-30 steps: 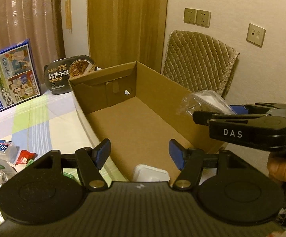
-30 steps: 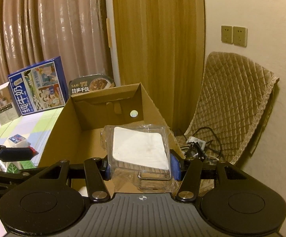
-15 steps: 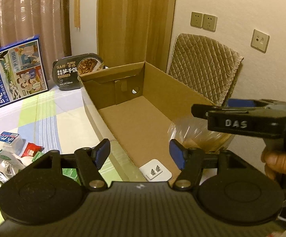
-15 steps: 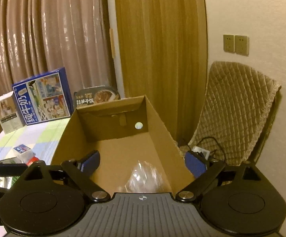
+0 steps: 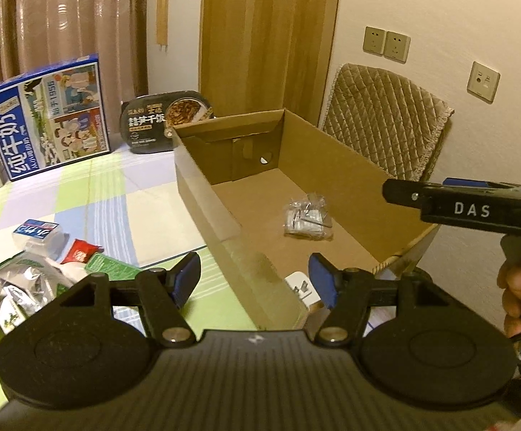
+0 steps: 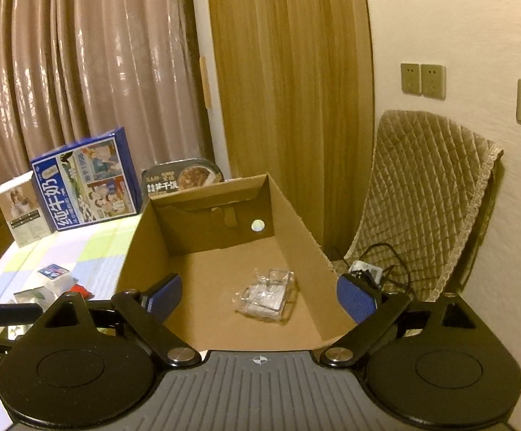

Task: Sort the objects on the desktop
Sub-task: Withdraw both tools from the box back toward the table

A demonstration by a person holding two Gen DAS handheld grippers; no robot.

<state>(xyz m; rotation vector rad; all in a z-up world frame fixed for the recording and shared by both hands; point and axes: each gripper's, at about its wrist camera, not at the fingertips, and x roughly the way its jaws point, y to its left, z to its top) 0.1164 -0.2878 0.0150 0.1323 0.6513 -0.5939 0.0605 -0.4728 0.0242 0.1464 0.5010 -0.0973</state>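
Observation:
A brown cardboard box (image 5: 210, 197) stands open on the checked tablecloth. On its floor lies a small clear-wrapped pack (image 5: 307, 217), loose and alone near the middle. A white plug adapter (image 5: 302, 287) sits in the box's near corner. My left gripper (image 5: 254, 280) hovers over the box's near left wall, open, with nothing between its blue pads. My right gripper (image 6: 260, 298) is held above the box's near end with its jaws spread wide; the pack (image 6: 267, 296) lies well below them on the box floor. In the left wrist view the right gripper (image 5: 422, 188) shows from the side, held by a hand (image 5: 519, 294).
Left of the box lies a heap of snack packets (image 5: 37, 269) with a small white tub (image 5: 37, 237). A blue milk carton (image 5: 48, 118), a black meal tray (image 5: 167, 118) and a small white box (image 6: 23, 212) stand at the back. A quilted chair (image 6: 422, 197) holds a power strip (image 6: 364, 273).
The right gripper opened and let go of the clear-wrapped pack, which dropped to the box floor. Both grippers drew back a little from the box.

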